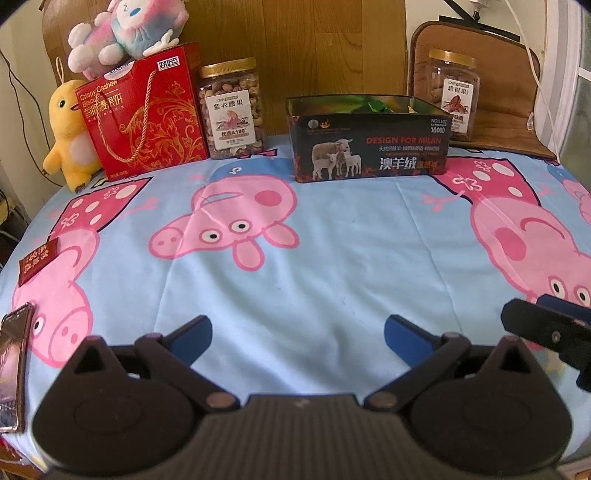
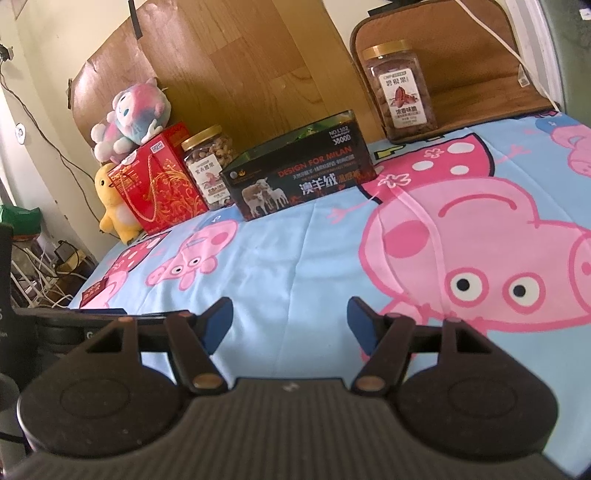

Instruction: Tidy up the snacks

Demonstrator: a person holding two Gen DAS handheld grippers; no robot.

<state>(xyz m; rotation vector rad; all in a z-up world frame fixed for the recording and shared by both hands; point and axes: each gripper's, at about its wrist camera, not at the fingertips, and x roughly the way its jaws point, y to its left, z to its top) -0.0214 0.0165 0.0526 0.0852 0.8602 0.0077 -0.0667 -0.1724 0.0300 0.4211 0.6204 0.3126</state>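
Above cartoon sheet (image 1: 332, 236): left tongs (image 1: 297, 334), right tongs (image 2: 291, 319) level, both apart, empty.

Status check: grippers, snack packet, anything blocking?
Left gripper and right gripper open, empty. Red snack packet lies alone on cloth, far left; black tin open at back. Path clear.

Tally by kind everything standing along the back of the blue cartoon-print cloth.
Clear plastic nut jars with gold lids: 2
Plush toys: 2 (yellow chick, pink-and-blue doll)
Red cardboard gift box: 1
Black open tin: 1
Total: 6
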